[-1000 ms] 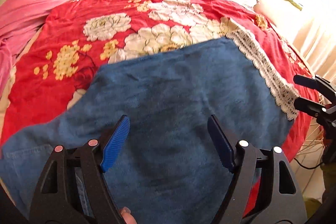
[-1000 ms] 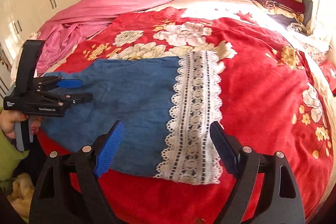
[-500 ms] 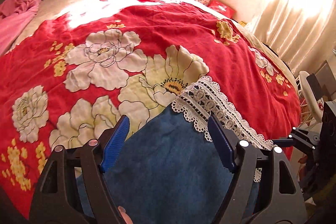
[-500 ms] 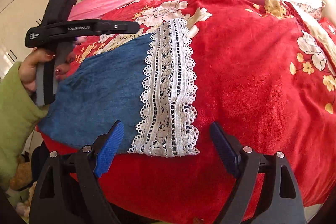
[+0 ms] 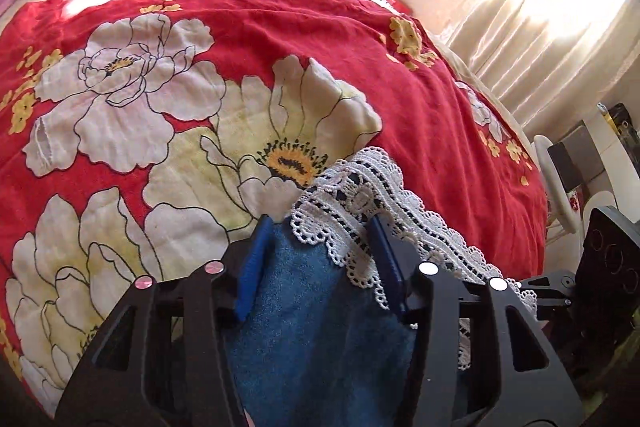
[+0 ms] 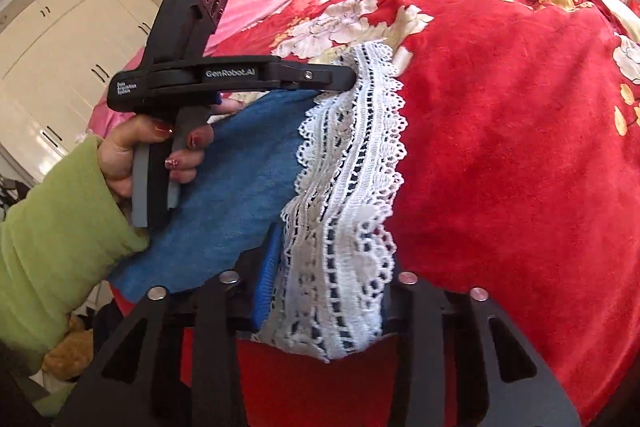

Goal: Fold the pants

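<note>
At the bed's (image 5: 400,39) near edge, the right hand-held gripper (image 6: 326,291) has just closed on the lace hem (image 6: 352,163) of the blue pants (image 6: 248,179). Farther in, the left hand-held gripper (image 5: 316,259) has just closed on the hem's other corner. Soft, limp cloth; hem corners look the best hold.

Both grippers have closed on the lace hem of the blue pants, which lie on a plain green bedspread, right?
Not quite. The bedspread is red with large flowers, not plain green; the left wrist view shows it. The rest holds: the left gripper and right gripper have just been closing on the lace hem of the blue pants.
</note>
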